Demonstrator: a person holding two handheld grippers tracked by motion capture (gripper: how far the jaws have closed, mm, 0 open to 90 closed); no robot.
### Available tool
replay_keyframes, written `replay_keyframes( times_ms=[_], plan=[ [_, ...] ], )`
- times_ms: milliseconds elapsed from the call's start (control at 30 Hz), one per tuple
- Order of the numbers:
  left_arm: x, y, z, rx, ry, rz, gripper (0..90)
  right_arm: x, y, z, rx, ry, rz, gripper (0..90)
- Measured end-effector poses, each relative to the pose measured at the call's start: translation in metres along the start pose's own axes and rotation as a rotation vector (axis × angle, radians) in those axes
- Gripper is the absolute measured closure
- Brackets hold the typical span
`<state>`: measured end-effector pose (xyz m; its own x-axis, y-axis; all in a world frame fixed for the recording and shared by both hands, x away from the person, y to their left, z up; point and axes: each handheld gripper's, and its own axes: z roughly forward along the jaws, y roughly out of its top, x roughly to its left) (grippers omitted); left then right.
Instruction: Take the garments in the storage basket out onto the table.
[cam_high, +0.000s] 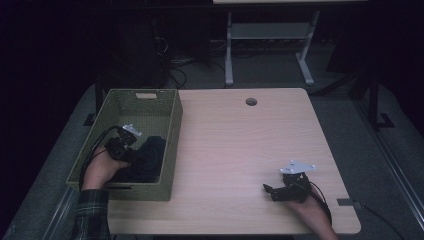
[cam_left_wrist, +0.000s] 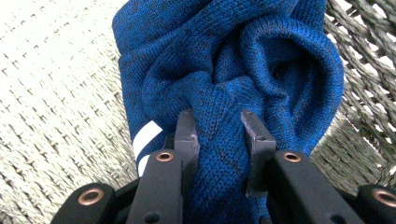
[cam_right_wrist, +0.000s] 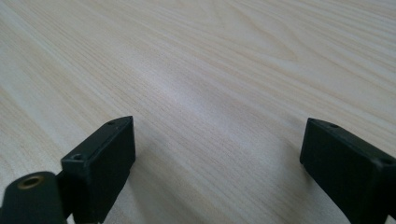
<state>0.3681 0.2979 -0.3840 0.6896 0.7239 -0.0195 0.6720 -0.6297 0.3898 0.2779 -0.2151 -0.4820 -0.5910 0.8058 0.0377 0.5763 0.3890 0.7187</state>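
Two tools are at work on this bench (cam_high: 240, 150); the left tool (cam_left_wrist: 218, 126) reaches down into the green woven basket (cam_high: 170, 130) at the bench's left edge, and its jaws have narrowed onto a fold of a blue knitted garment (cam_left_wrist: 224, 60), the pads pressing the knit from both sides; the right tool (cam_right_wrist: 217, 144) rests near the bench's front right corner, jaws wide apart with nothing but bare wood between them.

The knitted garment lies bunched in the front half of the basket, against its right wall; in the high view it reads as a dark heap (cam_high: 150, 157) just beside the left tool (cam_high: 131, 152); a white patch, perhaps a label, peeks out beside the left jaw.

Judging by the loose, rumpled folds, the knit is soft, light and limp; it should not slip much against the pads, yet it will sag and trail when lifted, and may snag on the woven wall; a thick gathered fold near the middle of the bundle, such as the one now pinched, seems the soundest hold.
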Motion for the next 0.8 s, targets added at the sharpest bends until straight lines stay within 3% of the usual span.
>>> replay_keyframes(
  times_ms=[300,800],
  plan=[
    [0.002,0.005,-0.013,0.001,-0.018,-0.009,72.7,0.0,0.0,0.0,0.0,0.0,0.001,10.0],
    [0.003,0.01,-0.057,-0.045,-0.017,-0.011,73.4,0.0,0.0,0.0,0.0,-0.003,0.004,10.1]
  ],
)
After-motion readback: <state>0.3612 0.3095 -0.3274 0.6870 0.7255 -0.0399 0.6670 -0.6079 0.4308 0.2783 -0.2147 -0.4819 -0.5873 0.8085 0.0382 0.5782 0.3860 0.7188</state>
